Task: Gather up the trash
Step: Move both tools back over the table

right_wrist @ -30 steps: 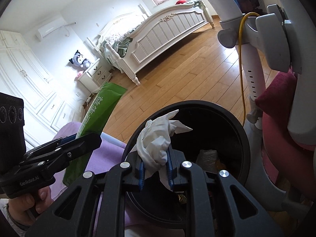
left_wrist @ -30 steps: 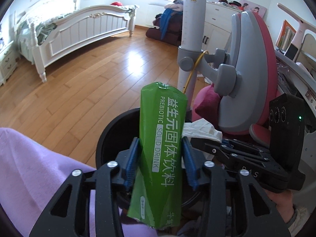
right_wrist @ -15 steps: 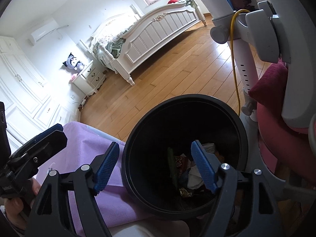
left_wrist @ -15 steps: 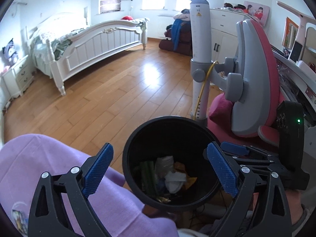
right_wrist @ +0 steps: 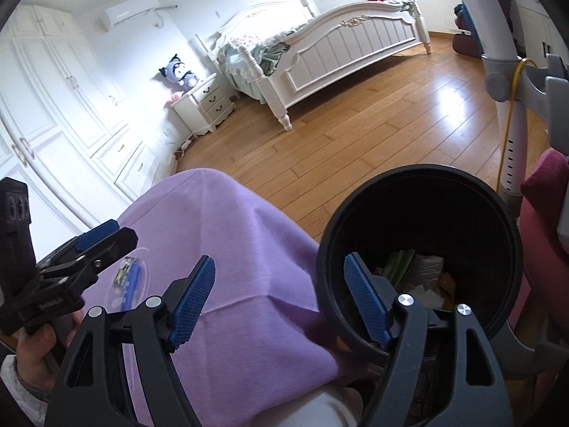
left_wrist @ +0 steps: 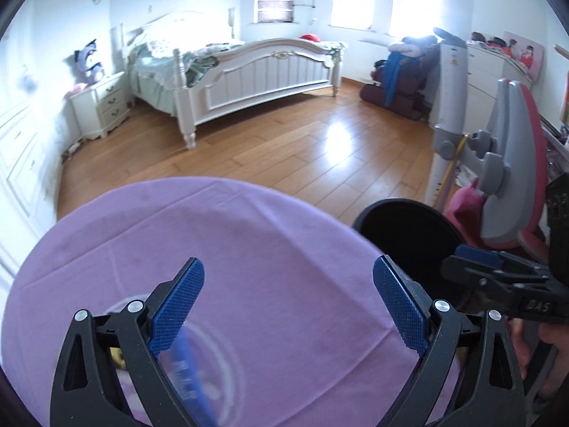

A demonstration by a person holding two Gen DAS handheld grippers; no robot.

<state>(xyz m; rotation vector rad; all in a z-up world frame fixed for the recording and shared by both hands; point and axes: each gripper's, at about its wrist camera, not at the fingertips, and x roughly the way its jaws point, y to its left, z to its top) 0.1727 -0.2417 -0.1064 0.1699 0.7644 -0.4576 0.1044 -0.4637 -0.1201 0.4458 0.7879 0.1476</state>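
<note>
Both grippers' jaws stand spread and empty: the left gripper (left_wrist: 288, 306) no longer pinches the green sachet, nor the right gripper (right_wrist: 279, 300) the tissue. Both pieces now lie in the black bin (right_wrist: 498, 210). The left has swung over the purple cloth (left_wrist: 227, 249), where a blue wrapper (right_wrist: 129, 281) likely waits.

Home bedroom. Beyond the fingers stood a white bed (left_wrist: 249, 67) with rumpled bedding, a nightstand (right_wrist: 202, 106) carrying a plush toy (right_wrist: 177, 71), white wardrobes (right_wrist: 53, 106), a wall air conditioner (right_wrist: 129, 10), plank wood floor (left_wrist: 284, 149).
</note>
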